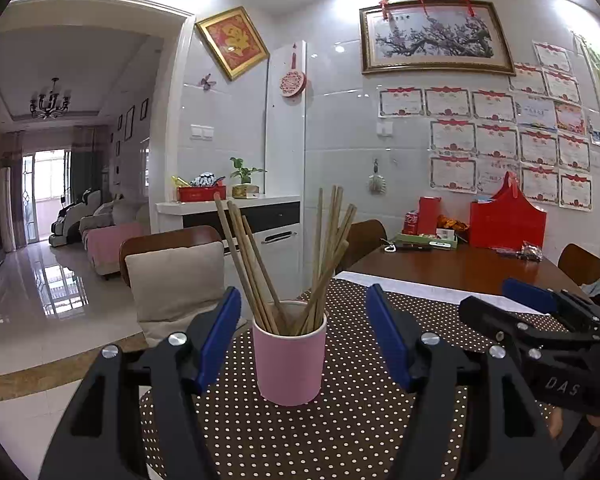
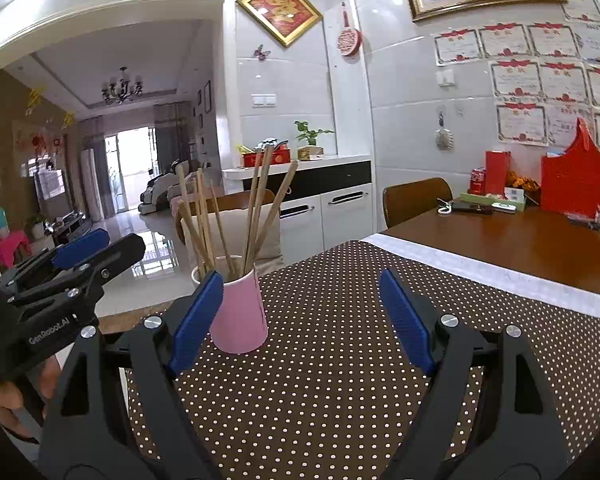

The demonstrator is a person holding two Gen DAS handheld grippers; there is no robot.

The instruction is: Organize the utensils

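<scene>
Chopsticks (image 1: 296,264) stand in the cup (image 1: 289,360); both grippers, left gripper (image 1: 302,336) and right gripper (image 2: 300,316), wide and empty, probably finishing; next, withdraw.

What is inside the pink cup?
The pink cup holds a bundle of wooden chopsticks, leaning outward above the rim. Their lower ends and the cup's bottom are hidden by its wall.

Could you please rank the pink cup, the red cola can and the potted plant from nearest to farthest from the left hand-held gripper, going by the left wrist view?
From the left hand-held gripper:
1. Pink cup, straight ahead between the open jaws, on the dotted mat.
2. Red cola can, ahead to the right, at the table's far end.
3. Potted plant, on the white counter against the wall, ahead and slightly left.
</scene>
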